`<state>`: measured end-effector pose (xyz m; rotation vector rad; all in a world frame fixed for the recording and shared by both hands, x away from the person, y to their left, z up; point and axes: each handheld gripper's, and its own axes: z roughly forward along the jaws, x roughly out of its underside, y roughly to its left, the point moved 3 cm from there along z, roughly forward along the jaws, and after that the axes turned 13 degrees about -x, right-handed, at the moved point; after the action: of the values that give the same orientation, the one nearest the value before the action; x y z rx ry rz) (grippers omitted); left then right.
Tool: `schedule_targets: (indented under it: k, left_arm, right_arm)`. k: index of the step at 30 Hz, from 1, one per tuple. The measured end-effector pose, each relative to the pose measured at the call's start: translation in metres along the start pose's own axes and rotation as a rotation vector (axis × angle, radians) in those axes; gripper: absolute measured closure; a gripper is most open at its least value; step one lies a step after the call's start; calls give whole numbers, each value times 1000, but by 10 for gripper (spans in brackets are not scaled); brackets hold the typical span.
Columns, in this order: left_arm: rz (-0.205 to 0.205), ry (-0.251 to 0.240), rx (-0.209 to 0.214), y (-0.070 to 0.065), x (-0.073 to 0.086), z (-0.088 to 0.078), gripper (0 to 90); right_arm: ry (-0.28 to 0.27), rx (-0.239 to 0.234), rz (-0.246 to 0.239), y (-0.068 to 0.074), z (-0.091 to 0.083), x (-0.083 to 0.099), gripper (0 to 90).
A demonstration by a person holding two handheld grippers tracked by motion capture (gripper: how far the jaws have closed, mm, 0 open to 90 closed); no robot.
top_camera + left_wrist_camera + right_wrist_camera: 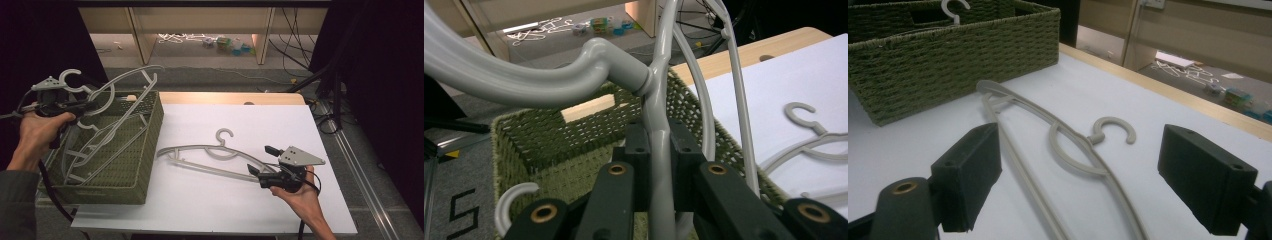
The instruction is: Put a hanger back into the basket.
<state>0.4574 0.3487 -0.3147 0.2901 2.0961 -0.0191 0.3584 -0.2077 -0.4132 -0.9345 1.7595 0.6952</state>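
- two grey plastic hangers in play, plus more stacked in the basket [150, 150], a green woven bin at the left edge of the white tabletop [280, 125].
- item one: raised hanger [122, 82], lifted over the basket's far left corner, hook towards the person, body sloping out above the rim.
- left gripper [85, 106]: jaws closed tight on the raised hanger's neck, just below its hook; in the left gripper view the stem [659, 165] runs straight up between the pads.
- left hand [37, 132]: held up at the basket's left side, wrist roughly level, gripper pointing across the bin.
- item two: flat hanger [210, 157], lying on the tabletop just right of the basket, hook away from the person.
- right gripper [262, 161]: jaws wide apart, holding nothing, set low at the flat hanger's right end; its arm lies between the pads [970, 175] without touching them.
- right hand [300, 197]: resting near the tabletop's front edge, gripper aimed left.
- risk: the raised hanger may snag the stacked ones or the rim and drag them out.
- risk: a narrow grip on the neck may let it swing or twist.
- risk: closing on the thin flat arm may skid it away.
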Motion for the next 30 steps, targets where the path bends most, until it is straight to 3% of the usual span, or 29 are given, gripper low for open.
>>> schedule_targets:
  k: [8, 9, 16, 20, 21, 25, 30]
  left_arm:
    - [16, 7, -34, 17, 16, 15, 819]
    - [34, 14, -37, 19, 19, 16, 819]
    - [48, 37, -33, 24, 33, 23, 819]
    - [74, 55, -46, 28, 40, 25, 819]
    - [102, 71, -47, 30, 42, 25, 819]
    - [148, 111, -57, 35, 50, 26, 819]
    - [134, 113, -48, 33, 59, 30, 818]
  right_arm:
    - [18, -15, 0, 1, 0, 1, 187]
    - [18, -15, 0, 1, 0, 1, 188]
    - [19, -18, 3, 0, 0, 1, 189]
    - [17, -24, -1, 0, 0, 1, 190]
    - [21, -22, 0, 1, 0, 1, 190]
    - [16, -20, 0, 1, 0, 1, 190]
    - [18, -22, 3, 0, 0, 1, 190]
